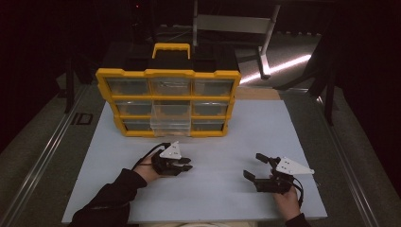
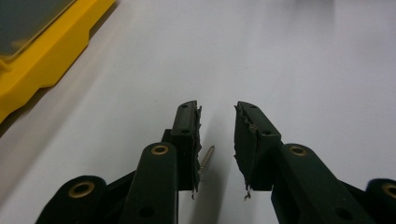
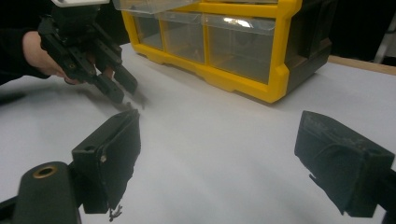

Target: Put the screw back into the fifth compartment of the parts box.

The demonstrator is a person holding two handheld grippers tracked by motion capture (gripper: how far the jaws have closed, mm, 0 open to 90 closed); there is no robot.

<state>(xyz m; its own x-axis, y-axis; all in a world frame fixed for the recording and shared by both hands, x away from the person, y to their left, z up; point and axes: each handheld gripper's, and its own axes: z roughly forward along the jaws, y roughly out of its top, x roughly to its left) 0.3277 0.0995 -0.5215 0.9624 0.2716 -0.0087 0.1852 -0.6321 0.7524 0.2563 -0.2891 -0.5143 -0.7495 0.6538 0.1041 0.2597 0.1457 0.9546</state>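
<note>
Screw (image 2: 207,158) lies flat on the white worktop (image 1: 236,127), in the gap of the left gripper (image 2: 217,121), close to one pad and, as far as I can tell, not touching the other. Left jaws partly open, narrow gap, nothing clamped: pads aren't pressing on the screw. In the high view the left gripper (image 1: 185,164) sits low over the worktop near its front edge, left of centre, just in front of the yellow drawer cabinet (image 1: 168,73), jaws pointing right. One clear middle drawer (image 1: 170,119) of the cabinet's bottom rows is pulled out. The cabinet stands at the worktop's back edge. Right gripper (image 1: 252,166) is near the front right corner, well apart from the left one, jaws wide open, empty.
</note>
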